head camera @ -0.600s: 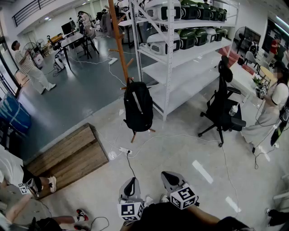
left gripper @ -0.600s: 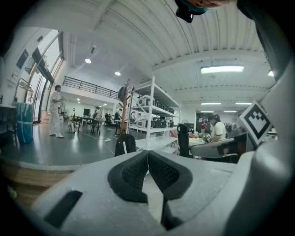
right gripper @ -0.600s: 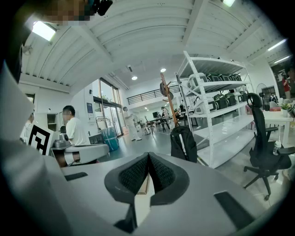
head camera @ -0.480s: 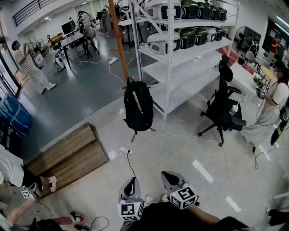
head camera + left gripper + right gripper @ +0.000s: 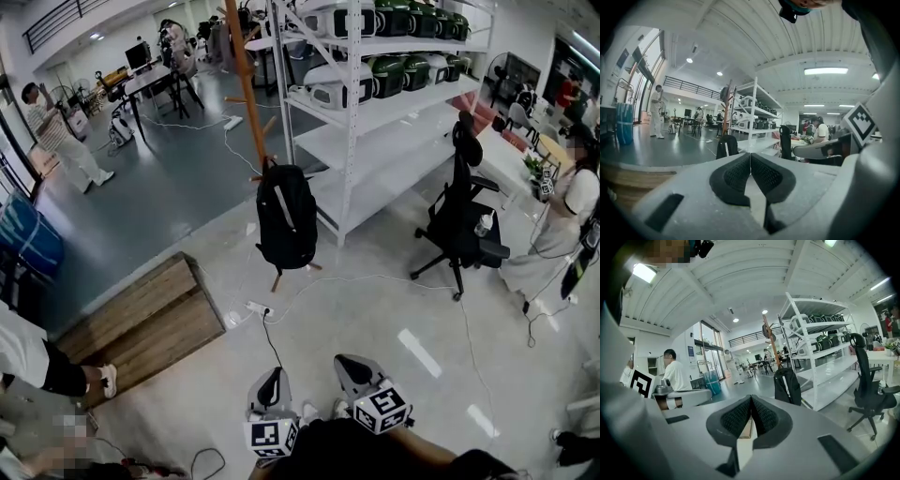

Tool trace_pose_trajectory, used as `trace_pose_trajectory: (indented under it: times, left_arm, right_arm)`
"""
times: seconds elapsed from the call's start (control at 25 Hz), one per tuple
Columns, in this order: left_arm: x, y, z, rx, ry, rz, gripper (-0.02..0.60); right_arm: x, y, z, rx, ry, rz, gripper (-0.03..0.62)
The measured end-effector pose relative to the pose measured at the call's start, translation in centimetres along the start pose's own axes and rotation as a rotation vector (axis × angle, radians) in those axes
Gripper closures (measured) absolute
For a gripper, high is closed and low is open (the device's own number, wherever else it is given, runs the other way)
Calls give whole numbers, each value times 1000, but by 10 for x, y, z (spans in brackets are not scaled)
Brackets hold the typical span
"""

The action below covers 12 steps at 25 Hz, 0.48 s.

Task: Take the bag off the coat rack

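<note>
The black backpack [image 5: 286, 217] hangs low on the wooden coat rack [image 5: 246, 84], well apart from the left gripper [image 5: 272, 377] and right gripper [image 5: 350, 367], both empty with jaws pressed together, so I'd walk closer, open one, and lift the bag's top upward off its peg.

The matt black cloth backpack [image 5: 287, 217] is hanging from a smooth wooden coat rack [image 5: 246, 84]; the polished floor [image 5: 375, 319] is gleaming.

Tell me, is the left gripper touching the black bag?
Apart. The head view shows the left gripper low down, with the bag hanging across bare floor from it.
</note>
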<state>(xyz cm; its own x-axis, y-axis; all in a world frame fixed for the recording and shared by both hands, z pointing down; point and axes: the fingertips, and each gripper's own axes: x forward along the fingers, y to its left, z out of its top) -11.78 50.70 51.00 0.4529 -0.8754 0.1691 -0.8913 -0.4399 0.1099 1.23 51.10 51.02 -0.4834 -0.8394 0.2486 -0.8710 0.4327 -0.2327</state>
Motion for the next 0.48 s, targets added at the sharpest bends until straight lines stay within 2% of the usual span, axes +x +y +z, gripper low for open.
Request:
trace_pose_trajectory:
  times: [0.48]
  left_arm:
    - [-10,21,-5,-12,3,-30,565]
  right_arm:
    - [14,21,-3,-1,4,-24,580]
